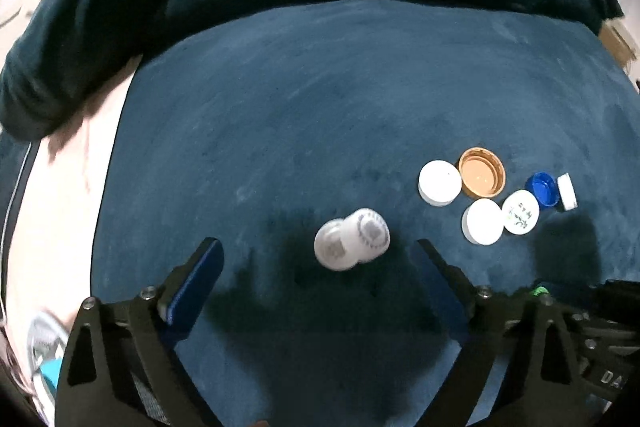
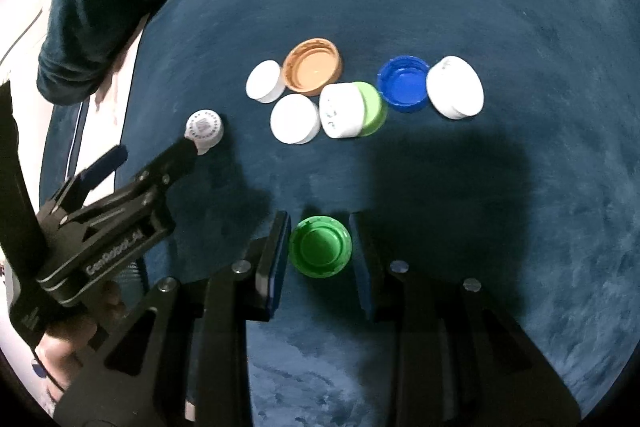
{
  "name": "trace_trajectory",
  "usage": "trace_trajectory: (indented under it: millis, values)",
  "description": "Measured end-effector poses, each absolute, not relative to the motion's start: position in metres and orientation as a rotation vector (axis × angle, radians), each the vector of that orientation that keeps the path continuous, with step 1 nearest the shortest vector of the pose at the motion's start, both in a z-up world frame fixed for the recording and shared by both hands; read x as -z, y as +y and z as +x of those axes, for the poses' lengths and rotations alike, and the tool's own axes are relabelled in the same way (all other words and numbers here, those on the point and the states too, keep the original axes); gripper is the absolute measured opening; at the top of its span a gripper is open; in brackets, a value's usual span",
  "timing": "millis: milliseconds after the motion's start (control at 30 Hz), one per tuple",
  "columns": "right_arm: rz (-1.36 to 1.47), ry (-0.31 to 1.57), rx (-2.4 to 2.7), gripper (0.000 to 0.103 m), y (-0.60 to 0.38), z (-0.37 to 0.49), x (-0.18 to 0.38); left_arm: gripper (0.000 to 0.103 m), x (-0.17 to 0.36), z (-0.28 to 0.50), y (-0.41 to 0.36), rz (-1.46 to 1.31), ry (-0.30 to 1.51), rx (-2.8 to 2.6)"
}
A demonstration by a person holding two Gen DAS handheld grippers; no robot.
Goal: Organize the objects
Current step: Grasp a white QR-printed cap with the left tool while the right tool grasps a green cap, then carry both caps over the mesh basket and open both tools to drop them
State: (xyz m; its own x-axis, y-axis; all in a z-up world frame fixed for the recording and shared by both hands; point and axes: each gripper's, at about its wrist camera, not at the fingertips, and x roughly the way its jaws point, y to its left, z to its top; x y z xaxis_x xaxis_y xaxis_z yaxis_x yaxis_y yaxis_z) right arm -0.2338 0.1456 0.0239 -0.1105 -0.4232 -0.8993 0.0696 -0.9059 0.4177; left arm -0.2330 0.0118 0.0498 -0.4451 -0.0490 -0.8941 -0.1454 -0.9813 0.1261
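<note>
Right gripper (image 2: pixel 320 247) clamps a green cap (image 2: pixel 320 247); left gripper (image 1: pixel 316 267) stands open around a small white cap (image 1: pixel 352 239).

The smooth, round green cap could slip onto the blue velvety cushion (image 2: pixel 480 7). Further toward the cushion's middle, the other plastic caps (image 2: pixel 312 71) lie together.

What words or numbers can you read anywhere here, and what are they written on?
"GenRobot_AI": white letters on the black body of the left claw, seen from the right wrist.
"DA": cut-off letters on black gear at the lower right edge of the left wrist view.
Grey print on the small white cap: too blurred to read.
Green and dark marks on the printed white lid: too small to read.
</note>
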Motion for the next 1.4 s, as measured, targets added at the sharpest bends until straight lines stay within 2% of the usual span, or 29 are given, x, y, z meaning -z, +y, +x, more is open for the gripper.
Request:
trace_trajectory:
  millis: [233, 333, 433, 600, 733, 1167, 1267, 1400]
  values:
    - [1.835, -0.396, 2.088, 0.031, 0.145, -0.237, -0.023, 0.086, -0.034, -0.238, 0.029, -1.559, 0.519, -2.564]
    - [1.835, -0.396, 2.090, 0.031, 0.143, -0.236, -0.021, 0.079, -0.025, -0.240, 0.031, -1.572, 0.561, -2.538]
    - [1.837, -0.389, 2.089, 0.031, 0.144, -0.234, -0.020, 0.035, -0.021, -0.245, 0.028, -1.586, 0.502, -2.509]
    - [1.839, -0.389, 2.090, 0.031, 0.148, -0.235, -0.021, 0.031, -0.030, -0.241, 0.021, -1.582, 0.389, -2.509]
    - [1.829, -0.394, 2.093, 0.031, 0.146, -0.233, -0.027, 0.031, -0.047, -0.233, 0.012, -1.575, 0.308, -2.514]
    - [1.678, -0.414, 2.060, 0.032, 0.101, -0.209, -0.081, 0.031, -0.125, -0.166, -0.069, -1.560, -0.326, -2.492]
    - [1.641, -0.401, 2.034, 0.032, 0.082, -0.199, -0.095, 0.031, -0.131, -0.150, -0.083, -1.572, -0.406, -2.489]
    - [1.611, -0.373, 2.012, 0.032, 0.062, -0.186, -0.107, 0.031, -0.122, -0.133, -0.090, -1.640, -0.407, -2.465]
